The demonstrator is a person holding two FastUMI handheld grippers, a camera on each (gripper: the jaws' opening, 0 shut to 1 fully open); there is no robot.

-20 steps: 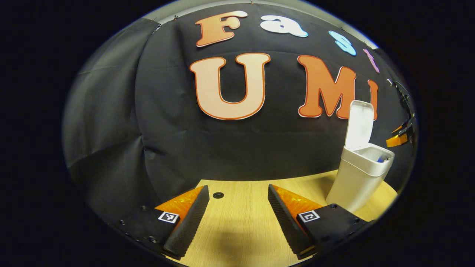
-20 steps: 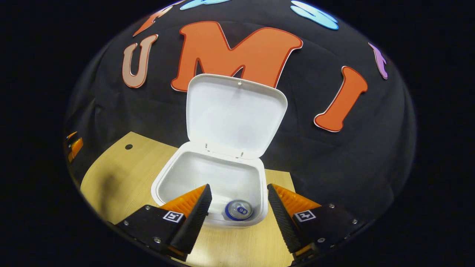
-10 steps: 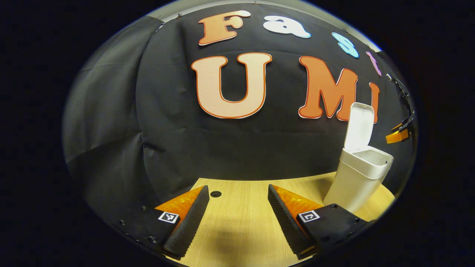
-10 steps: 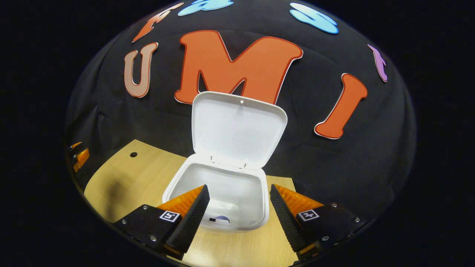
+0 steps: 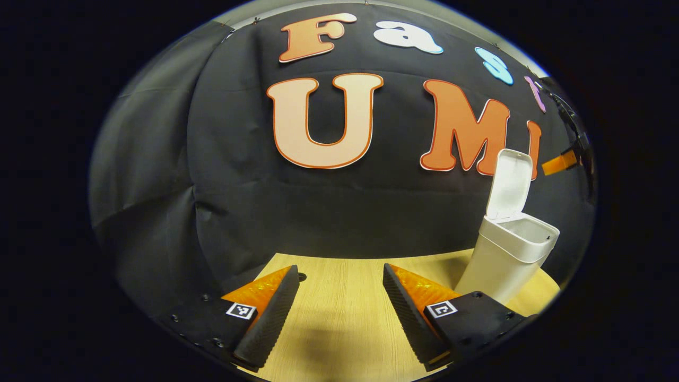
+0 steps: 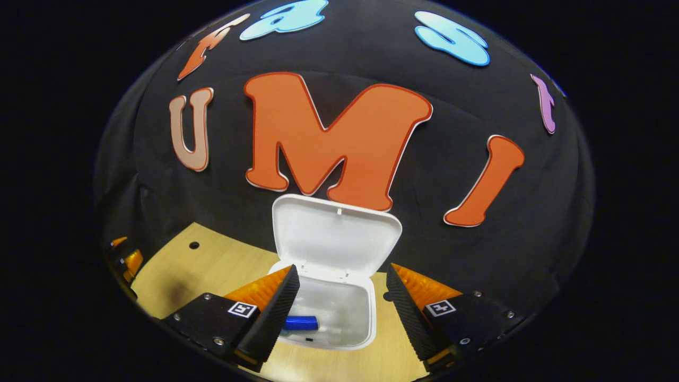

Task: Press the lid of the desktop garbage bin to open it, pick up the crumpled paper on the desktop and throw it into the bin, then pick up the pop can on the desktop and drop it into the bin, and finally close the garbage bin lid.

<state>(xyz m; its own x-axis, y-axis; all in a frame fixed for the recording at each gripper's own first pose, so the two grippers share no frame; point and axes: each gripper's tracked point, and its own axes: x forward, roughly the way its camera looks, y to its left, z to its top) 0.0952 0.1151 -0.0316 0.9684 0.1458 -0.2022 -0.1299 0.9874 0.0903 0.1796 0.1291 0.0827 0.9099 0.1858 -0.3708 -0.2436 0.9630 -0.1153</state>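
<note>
White plastic: the garbage bin (image 6: pixel 347 323) stands on the wooden desktop (image 6: pixel 212 265) with its lid (image 6: pixel 335 236) hinged up and back, nearly upright against the black cloth wall. In my right gripper view I look down into the open bin from above; the right gripper (image 6: pixel 342 305) hangs over its mouth with both fingers spread apart and nothing between them. Inside the bin lies the pop can (image 6: pixel 301 322), blue, on its side near the front wall. In my left gripper view the left gripper (image 5: pixel 339 307) hovers above bare desktop (image 5: pixel 345 318), fingers also spread and holding nothing. There the bin (image 5: pixel 504 260) stands off to the right, well apart, lid (image 5: pixel 509 183) raised. I cannot make out the crumpled paper.
</note>
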